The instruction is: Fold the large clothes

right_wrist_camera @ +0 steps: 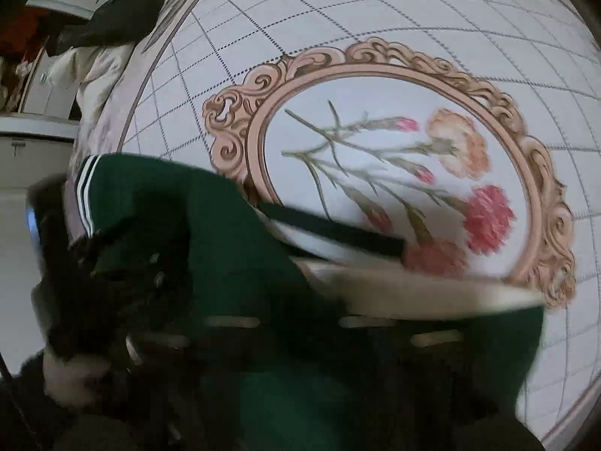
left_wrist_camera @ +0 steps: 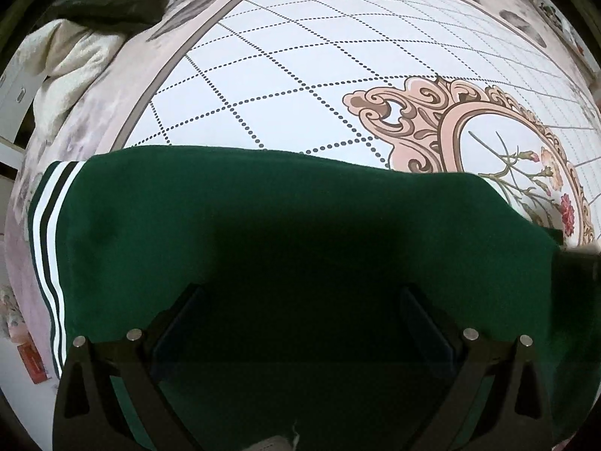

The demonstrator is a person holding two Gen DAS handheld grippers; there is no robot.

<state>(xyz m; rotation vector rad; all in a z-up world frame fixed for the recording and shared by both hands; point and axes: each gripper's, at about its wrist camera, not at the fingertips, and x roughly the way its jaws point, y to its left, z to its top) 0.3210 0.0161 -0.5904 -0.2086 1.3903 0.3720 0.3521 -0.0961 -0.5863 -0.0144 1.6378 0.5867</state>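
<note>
A dark green garment (left_wrist_camera: 263, 203) with a white-and-black striped band (left_wrist_camera: 49, 225) at its left end lies flat on the bedspread (left_wrist_camera: 300, 56). My left gripper (left_wrist_camera: 302, 293) points down over its middle, fingers (left_wrist_camera: 188, 300) wide apart and nothing between them. The right wrist view is smeared by motion. There the green garment (right_wrist_camera: 233, 233) is bunched and lifted, with a cream edge (right_wrist_camera: 413, 289) and a black strip (right_wrist_camera: 338, 231) standing off the bed. My right gripper (right_wrist_camera: 300, 312) is buried in that cloth, jaws together on a fold of it.
The bedspread has a dotted grid and a pink oval frame with carnations (right_wrist_camera: 432, 173). A cream fleece (left_wrist_camera: 71, 64) and a dark garment (left_wrist_camera: 116, 3) are piled at the far left edge. White drawers (right_wrist_camera: 33, 143) stand beyond the bed's left side.
</note>
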